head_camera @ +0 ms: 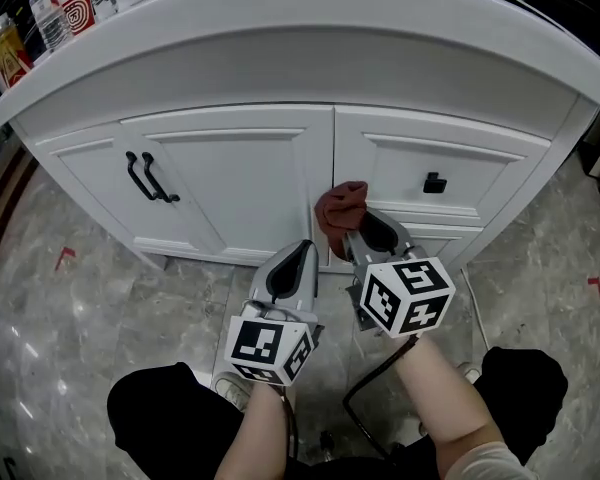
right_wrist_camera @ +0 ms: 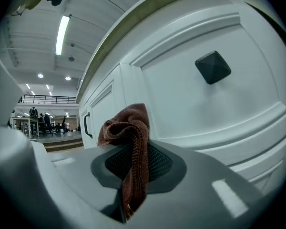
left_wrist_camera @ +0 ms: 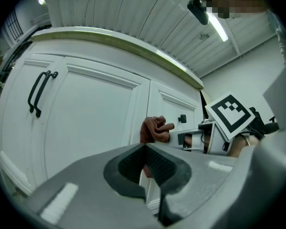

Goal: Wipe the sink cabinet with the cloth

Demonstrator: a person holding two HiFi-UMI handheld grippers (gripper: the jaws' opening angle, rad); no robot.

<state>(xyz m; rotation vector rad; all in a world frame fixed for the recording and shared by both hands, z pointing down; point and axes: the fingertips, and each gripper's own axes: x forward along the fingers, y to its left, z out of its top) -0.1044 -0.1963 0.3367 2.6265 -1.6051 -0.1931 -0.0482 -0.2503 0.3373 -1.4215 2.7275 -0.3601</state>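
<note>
- Grey marbled floor (head_camera: pixel 80 308) lies under you, with the white sink cabinet (head_camera: pixel 230 188) straight ahead.
- Your cloth (head_camera: pixel 340 208), a rust-brown knitted rag, is bunched at the cabinet front, on the upright strip between the door and the drawer. I cannot tell whether it presses on the paint.
- Your right gripper (head_camera: pixel 356 232) has its jaws clamped on the cloth (right_wrist_camera: pixel 128 128). One fold runs down between the pads and the rest bulges out past the tips.
- Your left gripper (head_camera: pixel 302 254) sits just beside the right one and a little lower. Its jaws are closed together with nothing between them, and they point at the cabinet's lower front.
- From the left gripper view, the cloth (left_wrist_camera: pixel 155 129) shows beyond the tips, apart from them.
- To the right of the cloth, the drawer (head_camera: pixel 450 168) is closed, with a black knob (head_camera: pixel 434 182) at its middle.
- To the left, the doors are closed, with two black handles (head_camera: pixel 150 178) side by side. Nothing inside the cabinet shows.
- Up on the counter (head_camera: pixel 280 38), at its far left end, stand clear capped bottles (head_camera: pixel 48 16) and a red-and-white container (head_camera: pixel 78 8). I cannot tell what is in them.
- Red tape marks (head_camera: pixel 65 258) lie on the floor, well off to either side.
</note>
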